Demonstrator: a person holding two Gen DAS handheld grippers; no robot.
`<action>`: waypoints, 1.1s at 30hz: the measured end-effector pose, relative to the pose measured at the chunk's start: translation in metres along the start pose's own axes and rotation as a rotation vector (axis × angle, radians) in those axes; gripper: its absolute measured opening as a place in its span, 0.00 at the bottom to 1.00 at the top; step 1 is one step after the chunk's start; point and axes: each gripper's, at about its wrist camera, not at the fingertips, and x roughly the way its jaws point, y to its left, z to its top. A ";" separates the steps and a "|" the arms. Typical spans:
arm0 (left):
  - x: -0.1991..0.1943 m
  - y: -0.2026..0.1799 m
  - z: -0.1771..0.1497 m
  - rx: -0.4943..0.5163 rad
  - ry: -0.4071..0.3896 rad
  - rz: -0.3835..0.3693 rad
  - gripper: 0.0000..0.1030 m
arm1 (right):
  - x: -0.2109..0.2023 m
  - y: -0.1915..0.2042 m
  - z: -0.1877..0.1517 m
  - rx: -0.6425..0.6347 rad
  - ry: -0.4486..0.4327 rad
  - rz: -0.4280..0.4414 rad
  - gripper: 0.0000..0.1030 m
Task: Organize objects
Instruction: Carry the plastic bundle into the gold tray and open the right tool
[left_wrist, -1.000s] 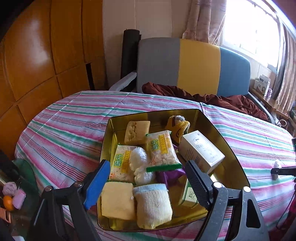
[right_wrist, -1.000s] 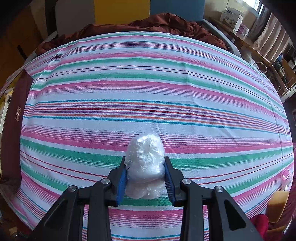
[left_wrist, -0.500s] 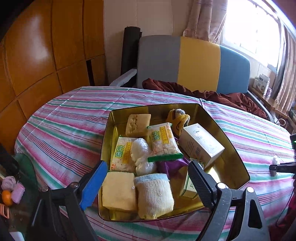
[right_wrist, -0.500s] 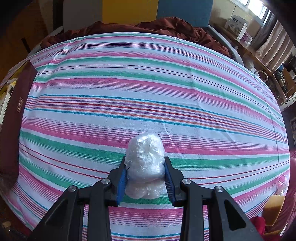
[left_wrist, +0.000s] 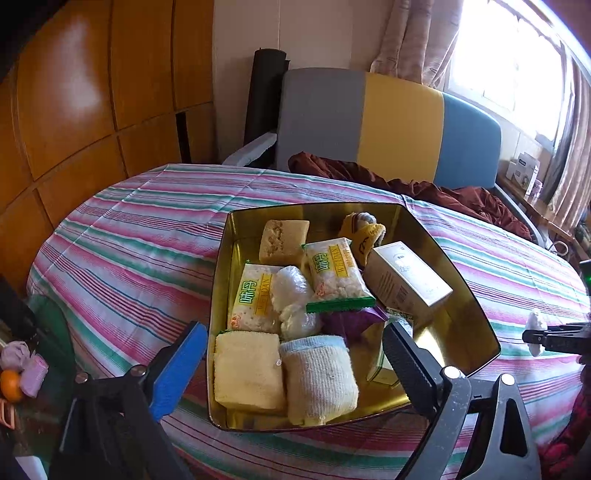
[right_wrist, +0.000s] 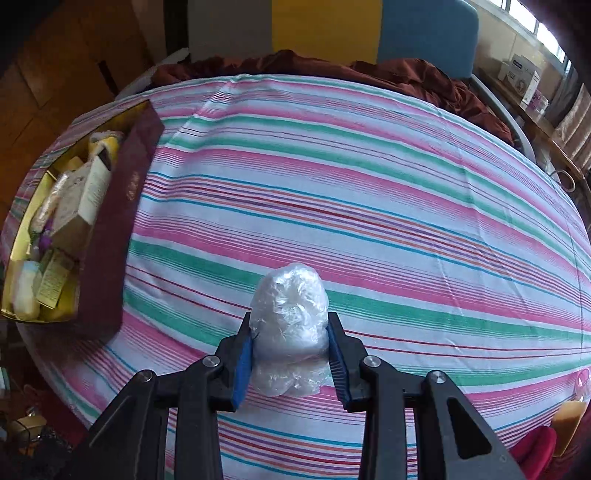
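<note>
Now, held thing: a crumpled clear plastic bundle (right_wrist: 290, 328) sits clamped in the right hand-held gripper (right_wrist: 291, 354), blue pads pressed on both its sides, lifted above the cloth.
Long axis: the bundle stands lengthwise along the fingers, its rounded end pointing away from the hand.
Where it must go, by my guess: the gold tin (right_wrist: 22, 236) lies well off to the left of the right hand-held gripper, its maroon outer wall facing it.
Nearer hand: the left hand-held gripper (left_wrist: 291, 365) hovers right at the tin's near rim (left_wrist: 332, 421), empty, its jaws opening wide; nothing sits between them except the view of the tin below.
Tin contents: a yellow sponge (left_wrist: 247, 369), a rolled pale sock (left_wrist: 317, 373), two snack packets (left_wrist: 334, 273), a white box (left_wrist: 406, 284), a similar plastic bundle (left_wrist: 291, 295); little free floor remains, mostly on the right side.
Surface: a bench under a striped pink, green and white cloth (right_wrist: 369, 184), bare around the bundle.
Room: a grey, yellow and blue chair back (left_wrist: 388, 122), wooden panels, a bright curtained window.
</note>
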 end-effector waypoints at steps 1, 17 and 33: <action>0.000 0.002 0.000 -0.006 0.002 0.001 0.94 | -0.004 0.008 0.002 -0.010 -0.012 0.013 0.35; -0.007 0.044 -0.007 -0.074 0.010 0.045 0.95 | -0.049 0.139 0.017 -0.232 -0.134 0.216 0.35; -0.003 0.047 -0.011 -0.079 0.015 0.022 1.00 | 0.002 0.189 0.022 -0.322 -0.036 0.181 0.35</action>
